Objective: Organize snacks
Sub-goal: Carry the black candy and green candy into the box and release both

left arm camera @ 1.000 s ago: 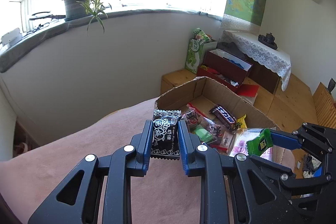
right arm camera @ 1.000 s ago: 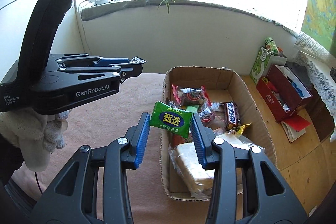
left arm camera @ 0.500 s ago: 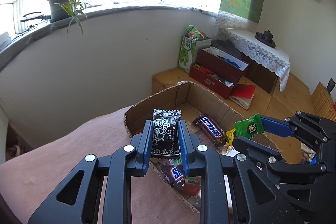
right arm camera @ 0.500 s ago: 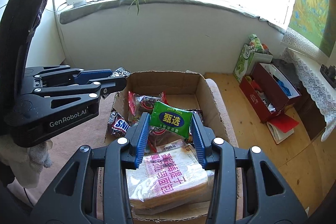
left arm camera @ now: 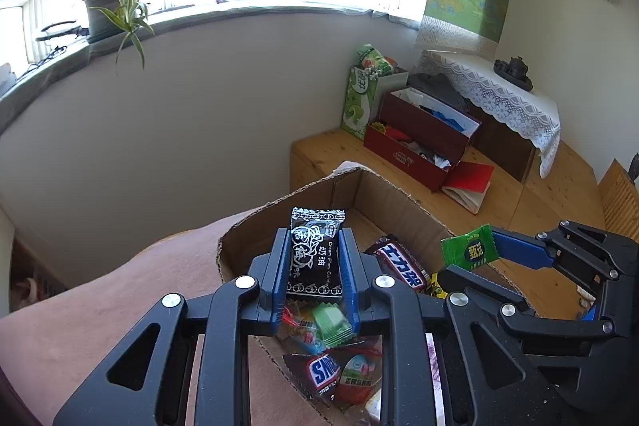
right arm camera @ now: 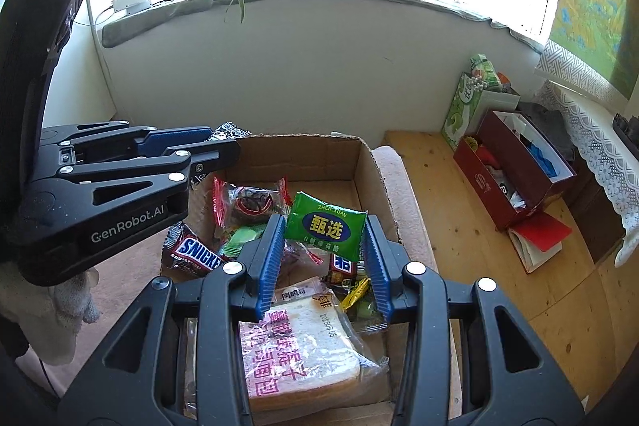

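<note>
left gripper (left arm camera: 313, 266): blue pads clamped tight on the black candy packet (left arm camera: 315, 252), packet sticks up past the fingertips | right gripper (right arm camera: 325, 246): pinching the green snack pack (right arm camera: 325, 228) between its pads | both claws hang over the cardboard box (right arm camera: 371, 178), Snickers bar (right arm camera: 197, 254) and bagged bread (right arm camera: 295, 346) lying below them

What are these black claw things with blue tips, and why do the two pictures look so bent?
No robot here: a person holds two hand tools, each with a wide-angle camera looking along its fingers, which bends the view. One picture comes from each tool. The left gripper pinches a black candy packet; the right gripper pinches a green packet. Both hang over a cardboard box on a pinkish cover, holding a Snickers bar, bagged bread and other sweets.
</note>
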